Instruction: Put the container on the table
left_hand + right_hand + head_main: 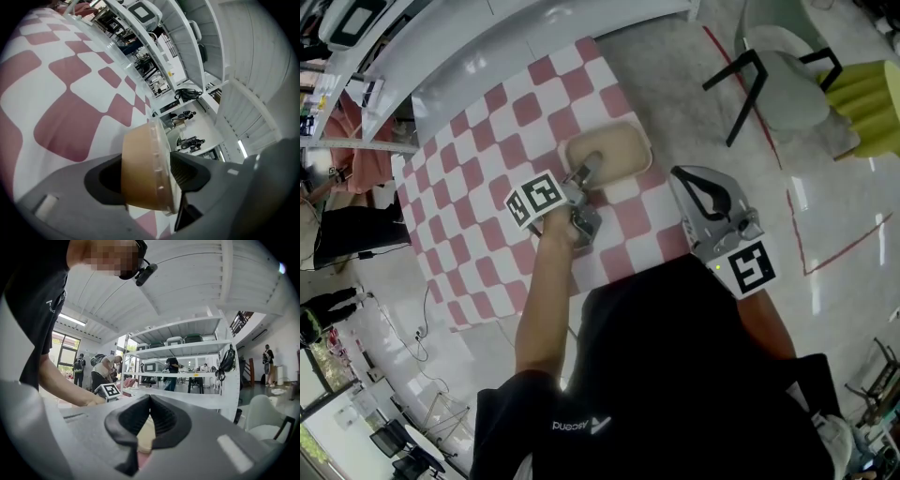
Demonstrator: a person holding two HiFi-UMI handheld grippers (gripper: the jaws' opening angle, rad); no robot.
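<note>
The container point(617, 148) sits on the table point(478, 155), its edge between the left gripper point(589, 169) fingers, loose and apparently releasing; right gripper point(149, 398) closed, empty, unneeded.

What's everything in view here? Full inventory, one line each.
Checkered tablecloth: 1, red and white, centre of head view.
Rounded-rectangular container with clear lid: 1, tan, on the cloth near its right edge.
Chair: 1, pale seat, black legs, upper right of head view.
Ribbed object: 1, yellow-green, far right; unidentifiable.
Shelving: 1, white, beyond the cloth.
Left gripper: 1, grey, jaws straddle the container's rim.
Right gripper: 1, grey, jaws shut, empty, right of the cloth.
Person's left forearm: 1, bare, above the cloth.
</note>
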